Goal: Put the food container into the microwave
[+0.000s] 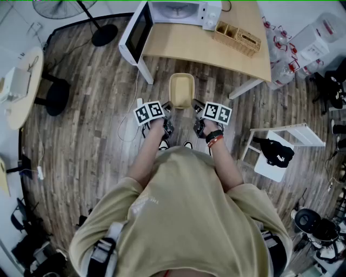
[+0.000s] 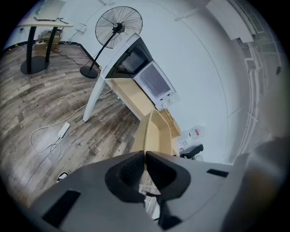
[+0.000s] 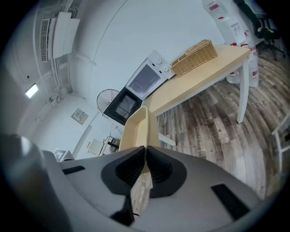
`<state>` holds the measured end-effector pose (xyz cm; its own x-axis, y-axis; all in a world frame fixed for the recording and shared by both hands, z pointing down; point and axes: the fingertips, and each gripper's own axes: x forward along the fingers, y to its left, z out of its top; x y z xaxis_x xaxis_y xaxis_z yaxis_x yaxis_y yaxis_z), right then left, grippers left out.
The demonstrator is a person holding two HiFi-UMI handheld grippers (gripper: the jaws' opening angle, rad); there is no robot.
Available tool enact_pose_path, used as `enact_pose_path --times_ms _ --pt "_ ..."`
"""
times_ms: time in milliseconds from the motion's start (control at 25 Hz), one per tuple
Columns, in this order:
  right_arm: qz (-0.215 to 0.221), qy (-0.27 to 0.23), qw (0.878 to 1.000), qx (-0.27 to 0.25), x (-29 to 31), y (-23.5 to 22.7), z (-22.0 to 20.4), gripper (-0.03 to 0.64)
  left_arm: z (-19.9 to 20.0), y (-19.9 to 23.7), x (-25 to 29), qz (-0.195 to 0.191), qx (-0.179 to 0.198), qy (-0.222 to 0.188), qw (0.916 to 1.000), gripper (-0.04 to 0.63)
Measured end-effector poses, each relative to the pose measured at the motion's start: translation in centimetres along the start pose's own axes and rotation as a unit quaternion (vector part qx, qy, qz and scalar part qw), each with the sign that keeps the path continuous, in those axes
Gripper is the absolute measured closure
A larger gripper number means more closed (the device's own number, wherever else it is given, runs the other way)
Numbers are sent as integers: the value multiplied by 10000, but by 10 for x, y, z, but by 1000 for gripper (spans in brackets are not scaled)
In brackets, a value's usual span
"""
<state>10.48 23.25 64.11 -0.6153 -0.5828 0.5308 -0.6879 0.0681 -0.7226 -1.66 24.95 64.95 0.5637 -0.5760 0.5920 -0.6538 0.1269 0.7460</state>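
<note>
**Beige container pinched on both rims, in front of the microwave and not yet in**

Head view. Carrying a pale beige rectangular plastic food container [image 1: 181,89] in mid-air above the wood-plank floor [image 1: 86,124], in front of the white microwave oven [image 1: 178,12] and well apart from it. Gripped on one long rim by the left hand-held gripper [image 1: 168,106] and on the opposite rim by the right hand-held gripper [image 1: 193,105]. Probably held from two sides to keep the open tray level and stop it twisting. Microwave door [image 1: 135,32] swung wide, so apparently nothing in the way of entry. Under the microwave, a light wooden counter [image 1: 216,54]. Just beside the microwave, a woven wicker basket [image 1: 237,37].

Left gripper view. Jaws drawn narrow, pads clamped on the container's thin wall [image 2: 154,133]. Wall running straight out from the pads toward the microwave [image 2: 145,77].

Right gripper view. Same hold mirrored: jaws nearly together, pressing the other wall [image 3: 138,127]. Container pointing at the microwave [image 3: 136,90], with floor showing between the two.

Judged from this: transport step under way, with a carry forward and a lift to the cavity remaining.
</note>
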Motion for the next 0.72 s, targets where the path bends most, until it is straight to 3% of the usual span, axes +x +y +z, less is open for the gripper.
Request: enact_pose_path --times_ms 360,720 --pt "-12 -4 10000 22 -23 -31 -4 577 -34 -14 16 152 148 16 9998 565" --pt "-17 186 9998 55 -11 -36 -14 577 -42 1 13 260 -139 -189 9994 564"
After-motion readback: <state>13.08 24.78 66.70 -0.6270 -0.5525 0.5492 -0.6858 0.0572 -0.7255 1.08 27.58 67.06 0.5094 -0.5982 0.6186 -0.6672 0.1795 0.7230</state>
